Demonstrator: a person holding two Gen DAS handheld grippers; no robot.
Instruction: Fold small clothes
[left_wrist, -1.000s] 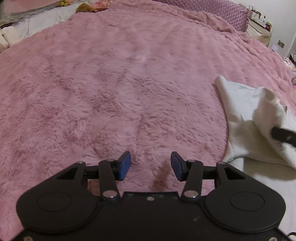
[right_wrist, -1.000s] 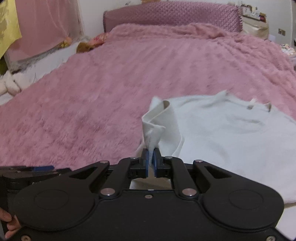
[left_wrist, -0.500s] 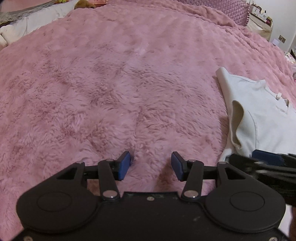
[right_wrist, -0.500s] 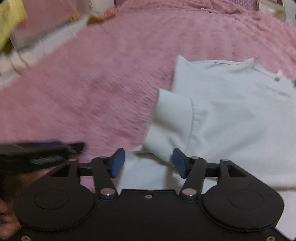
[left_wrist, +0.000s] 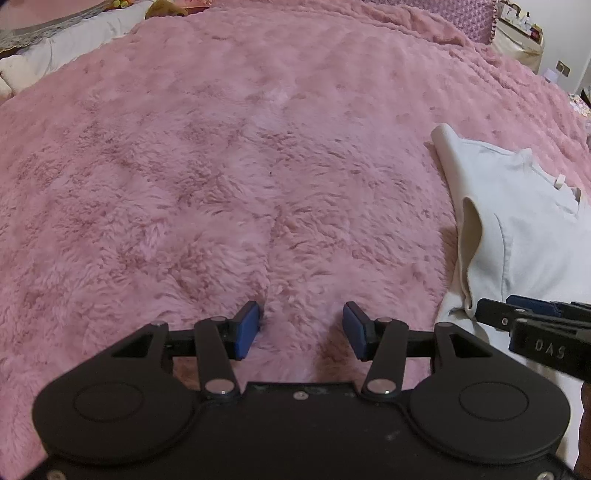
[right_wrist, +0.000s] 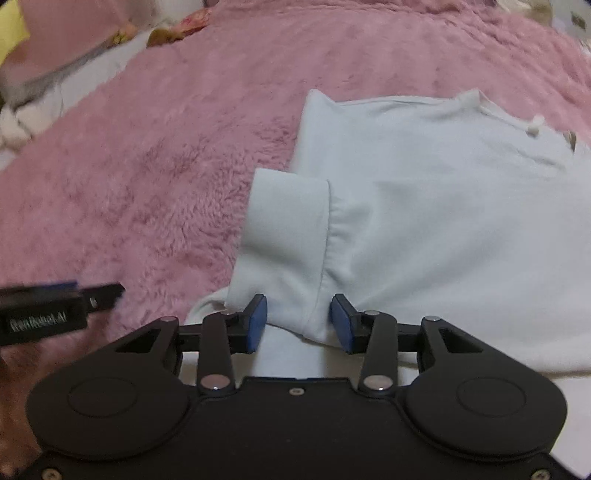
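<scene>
A small white shirt (right_wrist: 436, 206) lies flat on the pink furry blanket (right_wrist: 155, 177), its left sleeve (right_wrist: 284, 236) folded in over the body. My right gripper (right_wrist: 298, 323) is open just above the lower end of that sleeve, holding nothing. In the left wrist view the same shirt (left_wrist: 532, 236) lies at the right edge, with the right gripper's tips (left_wrist: 517, 308) beside it. My left gripper (left_wrist: 300, 328) hovers open over bare blanket (left_wrist: 236, 177), left of the shirt.
The blanket covers a wide bed. White bedding (left_wrist: 66, 51) and small items lie at the far left edge. A padded purple headboard (left_wrist: 454, 11) and a bedside stand (left_wrist: 517, 33) are at the far right.
My right gripper held the sleeve pinched a second ago; it has since opened and let the sleeve drop onto the shirt body. The left gripper stayed open over the blanket.
</scene>
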